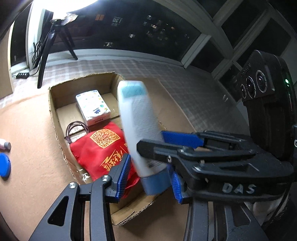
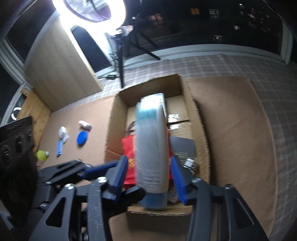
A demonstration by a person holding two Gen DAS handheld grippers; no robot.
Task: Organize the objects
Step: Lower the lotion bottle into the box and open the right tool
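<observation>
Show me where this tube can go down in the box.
Bare floor: far end of the cardboard box, right of the tissue pack. Crowded: the near end, with the red bag and a black flat item. The brown mat right of the box is bare.

A black tripod [image 1: 55, 37] is being seen standing on the checked floor [image 1: 130, 64] by the window sill, with cables hanging down its side toward a black power strip [image 1: 22, 74]. A bright ring light [image 2: 89, 9] is being carried at its top and is glaring strongly. Dark window panes [image 1: 148, 24] in white frames are being shown behind it, with small lit points visible through the glass. A pale wooden panel [image 2: 59, 74] is being seen leaning or standing beside the tripod, and a wooden surface [image 2: 35, 109] is lying next to it. A brown mat [image 2: 232, 139] is being spread over the checked floor.
</observation>
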